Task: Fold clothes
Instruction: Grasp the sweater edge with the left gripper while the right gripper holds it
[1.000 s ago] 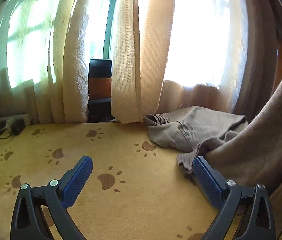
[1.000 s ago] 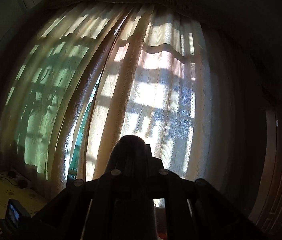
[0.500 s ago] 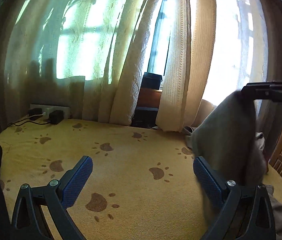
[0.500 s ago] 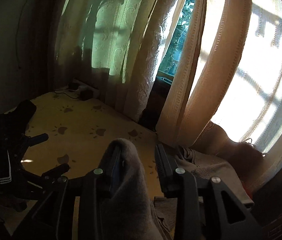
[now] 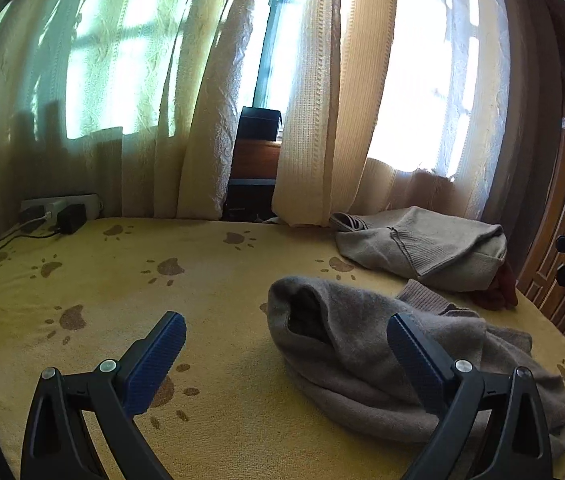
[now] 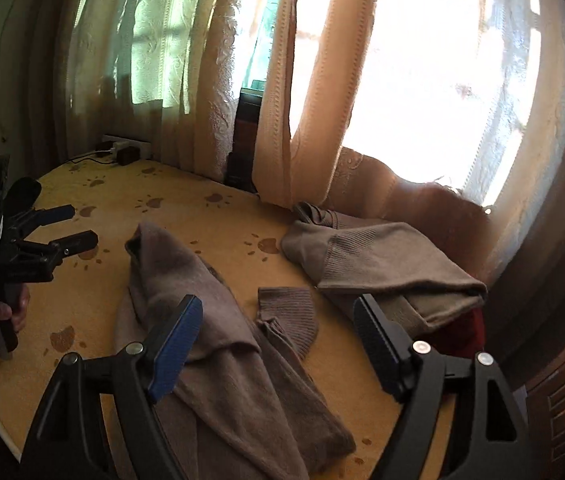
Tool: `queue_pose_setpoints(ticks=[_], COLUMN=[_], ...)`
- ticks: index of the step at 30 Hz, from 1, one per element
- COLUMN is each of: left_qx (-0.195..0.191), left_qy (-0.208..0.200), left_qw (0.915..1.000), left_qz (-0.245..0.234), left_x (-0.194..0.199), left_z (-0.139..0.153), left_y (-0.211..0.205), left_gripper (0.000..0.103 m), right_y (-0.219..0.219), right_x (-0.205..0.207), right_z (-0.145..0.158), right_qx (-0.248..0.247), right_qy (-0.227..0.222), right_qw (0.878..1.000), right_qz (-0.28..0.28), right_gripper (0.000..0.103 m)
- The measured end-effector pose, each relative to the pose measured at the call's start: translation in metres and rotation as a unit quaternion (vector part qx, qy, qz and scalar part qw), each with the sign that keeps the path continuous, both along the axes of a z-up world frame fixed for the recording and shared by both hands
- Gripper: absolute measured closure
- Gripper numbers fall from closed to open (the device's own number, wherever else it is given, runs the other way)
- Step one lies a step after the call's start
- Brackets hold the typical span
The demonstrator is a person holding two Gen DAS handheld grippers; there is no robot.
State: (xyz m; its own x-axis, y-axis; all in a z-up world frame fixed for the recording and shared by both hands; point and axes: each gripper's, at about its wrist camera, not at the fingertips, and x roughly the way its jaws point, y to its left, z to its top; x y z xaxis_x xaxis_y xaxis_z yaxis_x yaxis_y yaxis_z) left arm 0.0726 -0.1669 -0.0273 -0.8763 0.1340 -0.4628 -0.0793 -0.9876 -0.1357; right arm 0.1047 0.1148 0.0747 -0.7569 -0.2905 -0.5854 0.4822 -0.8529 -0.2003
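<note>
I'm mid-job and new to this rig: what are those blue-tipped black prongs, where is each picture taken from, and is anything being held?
The prongs are fingers of two hand-held grippers, each with a camera looking along them. One picture looks along the left gripper, the other along the right gripper, which also sees the left one from the side. Both are open and hold nothing. On the yellow paw-print cover lie a crumpled brown sweater, unfolded, and a folded beige sweater near the curtains.
</note>
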Motion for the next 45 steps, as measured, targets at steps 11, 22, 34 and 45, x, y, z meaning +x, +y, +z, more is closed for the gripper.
queue_pose_setpoints(ticks=[11, 22, 34, 45], left_qx=[-0.278, -0.407, -0.294, -0.310], left_qy=[-0.021, -0.025, -0.048, -0.047], left_qw=[0.9559, 0.9029, 0.9347, 0.9255], left_qz=[-0.093, -0.137, -0.194, -0.212], left_x=[-0.016, -0.055, -0.072, -0.084], left_z=[-0.025, -0.029, -0.017, -0.022], left_y=[0.056, 0.041, 0.038, 0.056], left_gripper=[0.001, 0.018, 0.077, 0.028], right_y=[0.069, 0.067, 0.087, 0.093], right_x=[0.024, 0.032, 0.034, 0.033], right_z=[-0.053, -0.067, -0.066, -0.068], right_qx=[-0.063, -0.091, -0.119, -0.128], right_qy=[-0.062, -0.075, -0.078, -0.083], right_qw=[0.994, 0.992, 0.986, 0.984], right_qz=[-0.057, -0.051, -0.082, -0.091], right_gripper=[0.021, 0.021, 0.021, 0.021])
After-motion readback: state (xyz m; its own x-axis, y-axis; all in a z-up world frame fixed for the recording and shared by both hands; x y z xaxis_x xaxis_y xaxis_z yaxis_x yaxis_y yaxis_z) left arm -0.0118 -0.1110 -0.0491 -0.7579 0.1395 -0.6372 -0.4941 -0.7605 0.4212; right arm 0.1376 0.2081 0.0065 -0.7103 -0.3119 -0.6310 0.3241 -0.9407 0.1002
